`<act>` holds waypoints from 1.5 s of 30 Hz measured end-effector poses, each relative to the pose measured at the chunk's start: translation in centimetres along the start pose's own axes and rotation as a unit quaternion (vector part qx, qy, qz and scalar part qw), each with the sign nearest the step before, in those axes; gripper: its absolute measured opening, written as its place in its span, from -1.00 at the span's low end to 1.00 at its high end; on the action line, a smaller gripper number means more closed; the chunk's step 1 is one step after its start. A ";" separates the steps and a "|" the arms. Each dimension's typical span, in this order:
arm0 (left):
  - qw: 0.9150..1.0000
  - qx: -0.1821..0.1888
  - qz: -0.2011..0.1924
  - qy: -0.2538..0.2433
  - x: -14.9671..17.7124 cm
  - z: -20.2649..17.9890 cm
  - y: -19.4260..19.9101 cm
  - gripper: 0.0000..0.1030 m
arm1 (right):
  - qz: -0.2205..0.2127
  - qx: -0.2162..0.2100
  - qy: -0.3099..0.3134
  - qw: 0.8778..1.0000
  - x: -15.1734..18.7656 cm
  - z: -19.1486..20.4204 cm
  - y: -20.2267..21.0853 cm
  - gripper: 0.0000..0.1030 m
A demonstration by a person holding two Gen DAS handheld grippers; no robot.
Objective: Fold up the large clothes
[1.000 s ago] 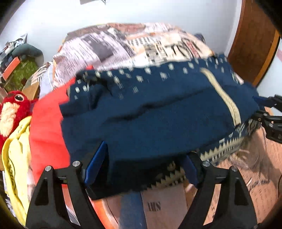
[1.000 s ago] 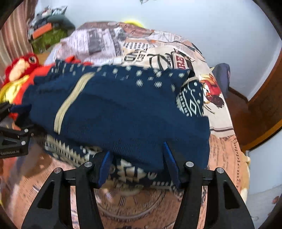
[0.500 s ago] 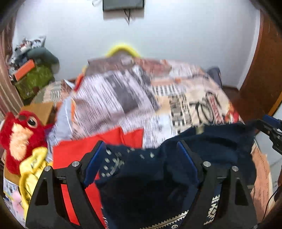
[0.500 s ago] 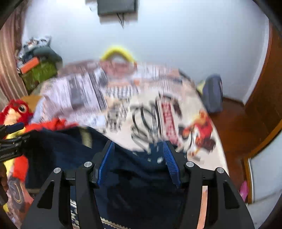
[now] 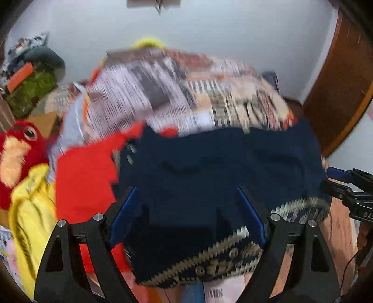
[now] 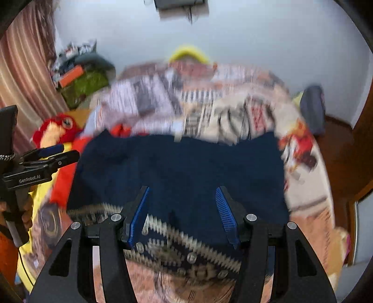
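Left wrist view: left gripper (image 5: 186,214) spread, pinching nothing; navy sweater (image 5: 209,167) lies directly beyond fingertips on bed (image 5: 163,93), long axis left-right.

Right wrist view: right gripper (image 6: 181,212) spread, empty; sweater under fingertips, patterned hem (image 6: 186,247) nearest.

A small bedroom with pale walls and a cluttered corner

The bed (image 6: 310,209) wears a newsprint-patterned cover, and a dark screen (image 6: 179,4) hangs on the white wall (image 6: 256,42) behind it. A striped curtain (image 6: 25,77) falls at left; a brown wooden door (image 5: 338,93) and wood floor (image 6: 335,144) lie to the right.
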State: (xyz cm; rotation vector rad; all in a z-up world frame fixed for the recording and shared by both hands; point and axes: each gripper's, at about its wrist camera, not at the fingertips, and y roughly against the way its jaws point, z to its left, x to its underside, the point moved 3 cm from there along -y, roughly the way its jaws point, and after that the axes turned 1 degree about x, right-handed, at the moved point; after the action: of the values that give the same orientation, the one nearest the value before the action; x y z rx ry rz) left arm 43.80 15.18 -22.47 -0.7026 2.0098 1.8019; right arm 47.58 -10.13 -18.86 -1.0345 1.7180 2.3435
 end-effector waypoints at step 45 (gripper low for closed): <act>0.933 0.162 0.006 0.321 11.3 7.3 -4.5 -0.29 | 0.034 0.071 -0.027 0.997 8.3 -2.4 1.8 0.25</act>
State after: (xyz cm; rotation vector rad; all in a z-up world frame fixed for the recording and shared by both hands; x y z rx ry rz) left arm 36.73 20.60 -33.47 -1.2887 2.6311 1.2805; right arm 41.53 -15.60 -22.21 -0.8965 1.8952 2.2269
